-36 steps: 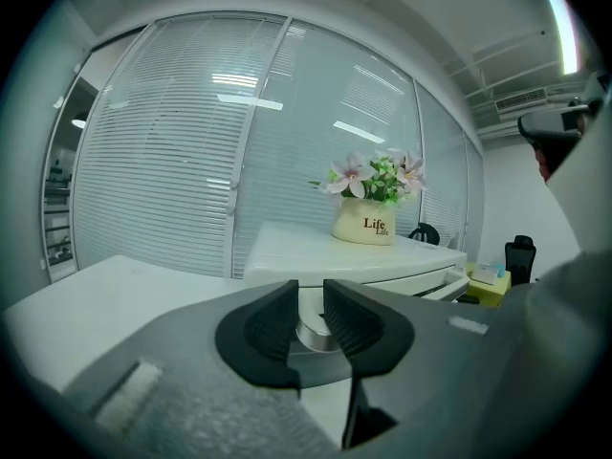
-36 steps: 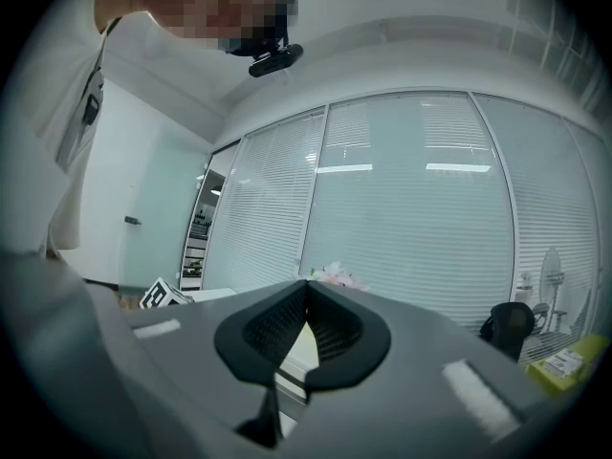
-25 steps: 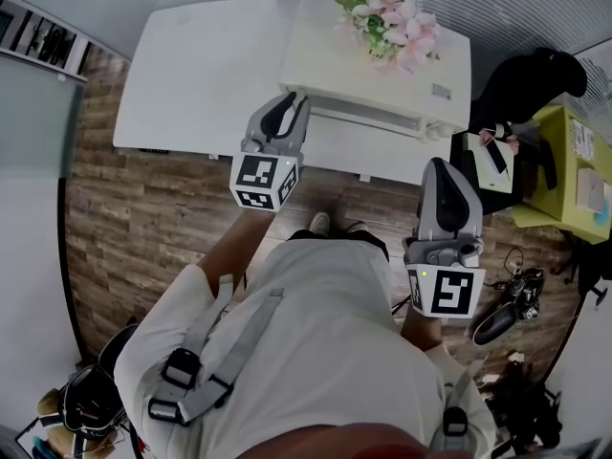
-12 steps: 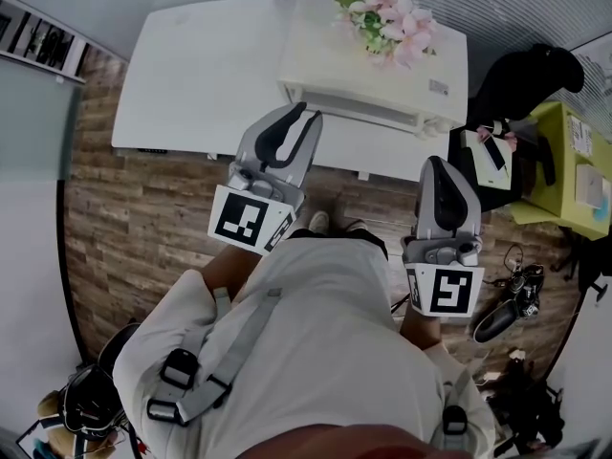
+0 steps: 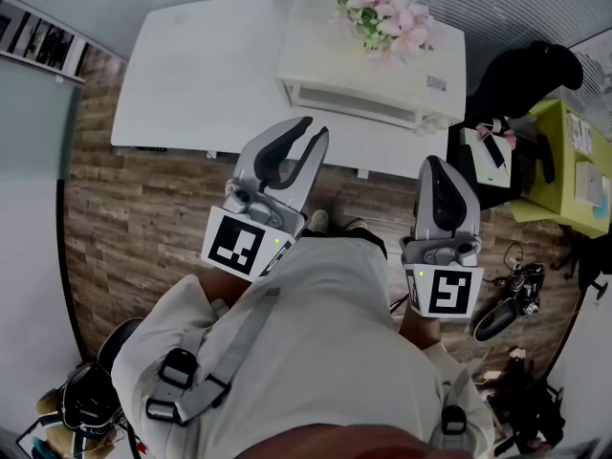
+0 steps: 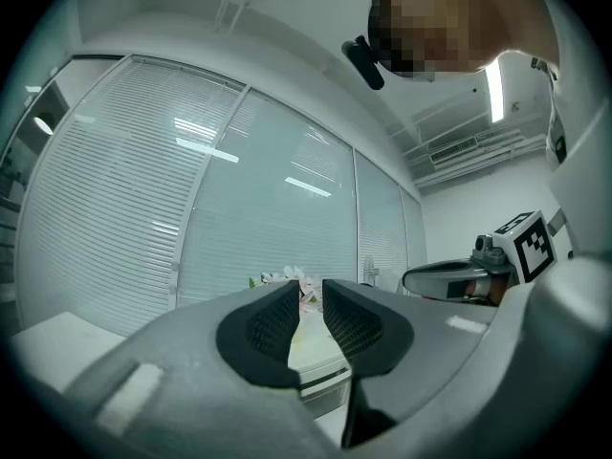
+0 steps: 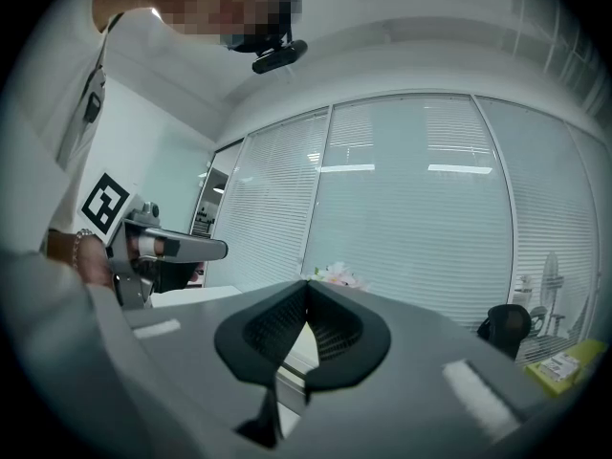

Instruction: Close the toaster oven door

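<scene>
A white toaster oven (image 5: 382,70) stands on the white table (image 5: 201,75), pink flowers (image 5: 387,12) on its top. Its front door (image 5: 354,103) looks flat against the body. My left gripper (image 5: 311,130) hangs over the table's near edge, short of the oven, touching nothing. Its jaws are closing, with a narrow gap and nothing between them. In the left gripper view the left gripper (image 6: 308,299) points at the oven (image 6: 320,357) and flowers (image 6: 287,280). My right gripper (image 5: 435,165) is shut and empty beside my body; the right gripper (image 7: 306,290) shows its pads meeting.
A dark chair (image 5: 526,84) and a yellow-green table (image 5: 574,170) stand at the right. Shoes (image 5: 497,318) and cables lie on the wooden floor at the lower right. Blinds run behind the table.
The left gripper has drawn back from the oven's front toward my body and now shows larger. The right gripper has stayed where it was.
</scene>
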Available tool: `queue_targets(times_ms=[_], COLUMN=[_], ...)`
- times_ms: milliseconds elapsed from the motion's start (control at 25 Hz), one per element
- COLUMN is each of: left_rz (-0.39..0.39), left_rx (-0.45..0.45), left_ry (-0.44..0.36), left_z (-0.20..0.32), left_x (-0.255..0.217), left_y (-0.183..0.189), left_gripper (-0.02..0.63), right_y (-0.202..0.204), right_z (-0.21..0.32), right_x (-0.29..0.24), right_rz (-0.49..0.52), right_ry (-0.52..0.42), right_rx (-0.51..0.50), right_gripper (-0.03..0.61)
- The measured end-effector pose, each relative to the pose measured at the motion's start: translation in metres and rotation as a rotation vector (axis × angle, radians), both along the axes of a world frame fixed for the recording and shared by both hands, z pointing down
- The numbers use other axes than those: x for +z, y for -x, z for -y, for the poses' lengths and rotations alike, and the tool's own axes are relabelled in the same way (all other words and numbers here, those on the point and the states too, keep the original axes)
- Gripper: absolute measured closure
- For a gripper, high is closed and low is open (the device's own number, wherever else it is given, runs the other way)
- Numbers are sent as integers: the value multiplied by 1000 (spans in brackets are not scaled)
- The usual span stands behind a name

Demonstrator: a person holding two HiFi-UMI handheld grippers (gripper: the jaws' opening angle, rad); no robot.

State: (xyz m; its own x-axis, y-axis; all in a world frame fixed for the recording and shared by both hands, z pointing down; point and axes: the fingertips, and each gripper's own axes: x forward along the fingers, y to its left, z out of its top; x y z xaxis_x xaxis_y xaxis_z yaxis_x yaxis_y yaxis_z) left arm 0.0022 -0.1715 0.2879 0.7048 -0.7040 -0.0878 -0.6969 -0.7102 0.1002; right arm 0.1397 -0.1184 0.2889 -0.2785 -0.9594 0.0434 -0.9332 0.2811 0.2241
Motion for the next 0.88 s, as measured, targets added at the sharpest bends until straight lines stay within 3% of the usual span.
queue_targets(times_ms=[880], left_rz=[7], left_rx=[-9], left_ry=[15], left_z=[-8], left_x=[3], left_y=[0], left_gripper=[532], right_y=[-1], right_z=[-10], right_x=[-6], right_rz=[-22], right_ry=[-10], right_rx=[3], right_gripper=[574])
